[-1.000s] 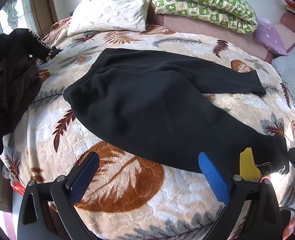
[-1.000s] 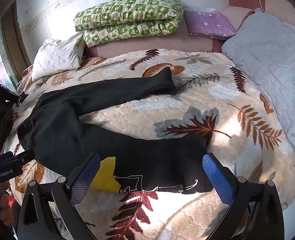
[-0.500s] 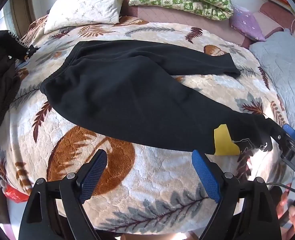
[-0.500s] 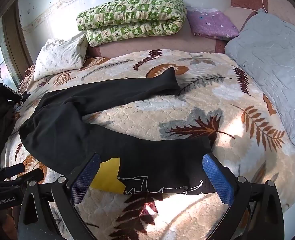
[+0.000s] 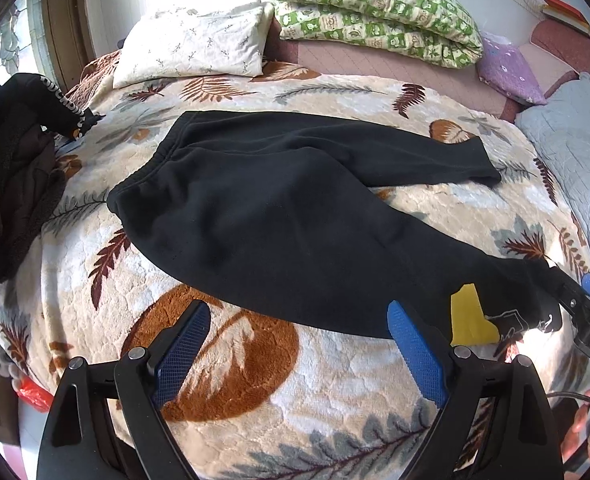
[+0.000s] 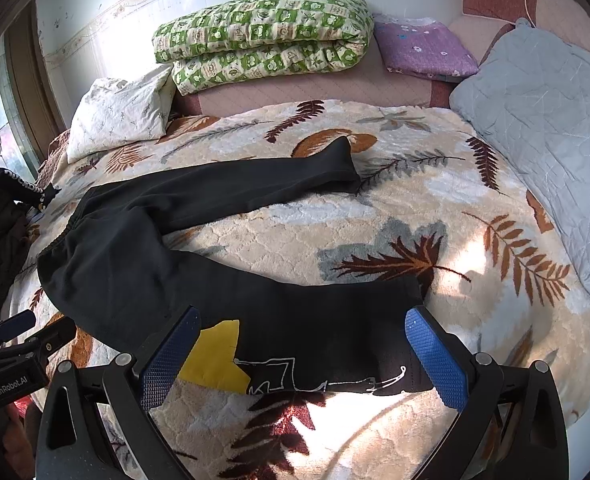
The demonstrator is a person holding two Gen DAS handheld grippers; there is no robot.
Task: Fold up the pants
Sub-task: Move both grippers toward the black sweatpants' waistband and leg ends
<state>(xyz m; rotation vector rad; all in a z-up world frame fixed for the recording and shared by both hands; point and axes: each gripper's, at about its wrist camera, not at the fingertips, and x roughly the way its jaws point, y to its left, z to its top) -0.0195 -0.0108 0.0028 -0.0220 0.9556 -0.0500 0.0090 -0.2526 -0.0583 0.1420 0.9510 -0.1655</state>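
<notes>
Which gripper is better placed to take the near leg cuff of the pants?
Right. The right gripper is open with the near cuff between its jaws; the left gripper faces mid-leg.

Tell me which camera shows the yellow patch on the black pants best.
Right wrist view: the yellow patch on the black fleece pants lies large between the open right gripper's fingers. The left wrist view shows it smaller, off right.

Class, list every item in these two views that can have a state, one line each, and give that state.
black pants: unfolded, spread flat on the bed, legs apart
left hand-held gripper: open, holding nothing
right hand-held gripper: open, straddling the near leg's cuff, not clamped
green quilt: folded, at the head of the bed
dark clothes: heaped, unfolded, at the bed's edge
</notes>
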